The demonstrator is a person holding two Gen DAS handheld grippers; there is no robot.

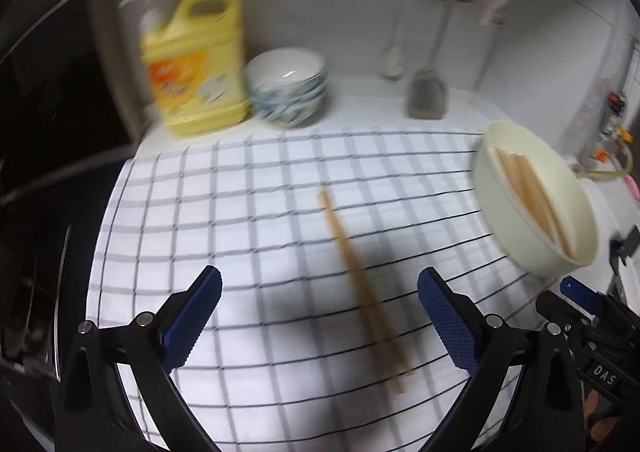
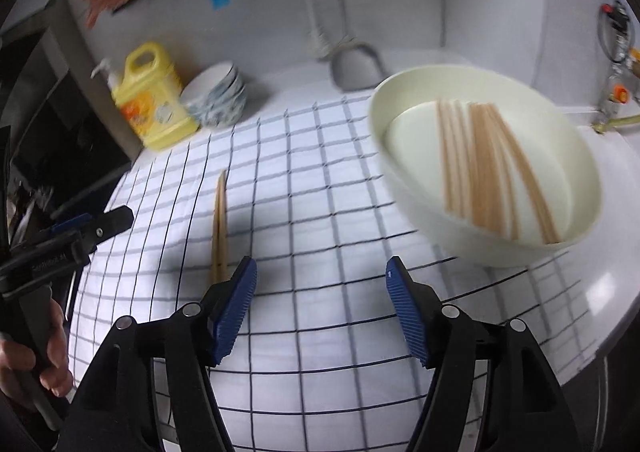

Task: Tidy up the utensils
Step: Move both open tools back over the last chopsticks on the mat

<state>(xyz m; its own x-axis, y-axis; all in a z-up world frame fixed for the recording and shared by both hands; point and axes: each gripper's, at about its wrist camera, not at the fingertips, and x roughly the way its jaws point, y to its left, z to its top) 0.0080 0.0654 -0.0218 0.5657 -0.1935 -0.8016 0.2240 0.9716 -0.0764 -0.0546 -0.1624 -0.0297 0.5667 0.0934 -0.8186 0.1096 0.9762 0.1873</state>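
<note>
lying on the checked cloth (image 1: pixel 248 212), chopstick pair (image 1: pixel 360 284) sits centre frame between the spread, empty left hand-held gripper (image 1: pixel 320 316); right hand-held gripper (image 2: pixel 322 312) also spread, empty, angled down, chopsticks at its left finger; bowl (image 2: pixel 576 156) of chopsticks upper right.

"DAS" in white letters on the right gripper (image 1: pixel 576 288) body, yellow bottle (image 1: pixel 196 64) label blurred, unreadable

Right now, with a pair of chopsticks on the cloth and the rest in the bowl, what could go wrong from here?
1. The pair of chopsticks lies flat and thin on the checked cloth; closing jaws might pinch cloth with it or catch only one stick.
2. The cream bowl sits partly off the cloth, near the counter's rim; a knock from the right gripper might shove it.
3. Both views are blurred, so aim could be off.
</note>
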